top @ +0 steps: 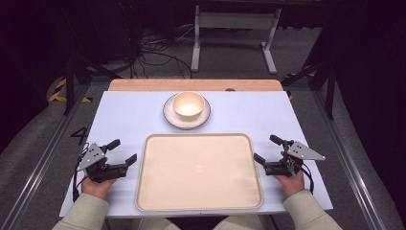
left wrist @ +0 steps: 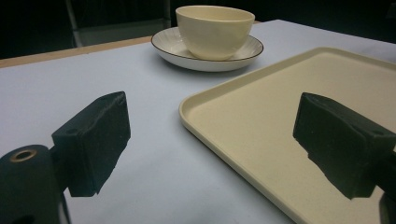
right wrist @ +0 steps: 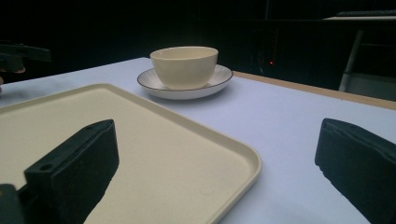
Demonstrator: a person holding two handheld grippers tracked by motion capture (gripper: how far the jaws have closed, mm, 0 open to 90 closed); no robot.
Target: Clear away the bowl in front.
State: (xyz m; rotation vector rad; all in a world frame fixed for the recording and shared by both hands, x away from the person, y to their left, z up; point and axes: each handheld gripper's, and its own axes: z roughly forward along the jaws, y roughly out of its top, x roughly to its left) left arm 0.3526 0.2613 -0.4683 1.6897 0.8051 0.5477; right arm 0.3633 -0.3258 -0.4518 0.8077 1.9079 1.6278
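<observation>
Both grippers, left and right, are standing apart, gripping nothing, flanking the tray. The bowl is sitting loose on its saucer. A one-sided pinch risks tipping it.

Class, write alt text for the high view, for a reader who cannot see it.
A large cream rectangular tray lies empty on a pale blue table, with a cream bowl standing on a dark-rimmed white saucer beyond it. A person's left gripper and right gripper, both open, flank the tray.
</observation>
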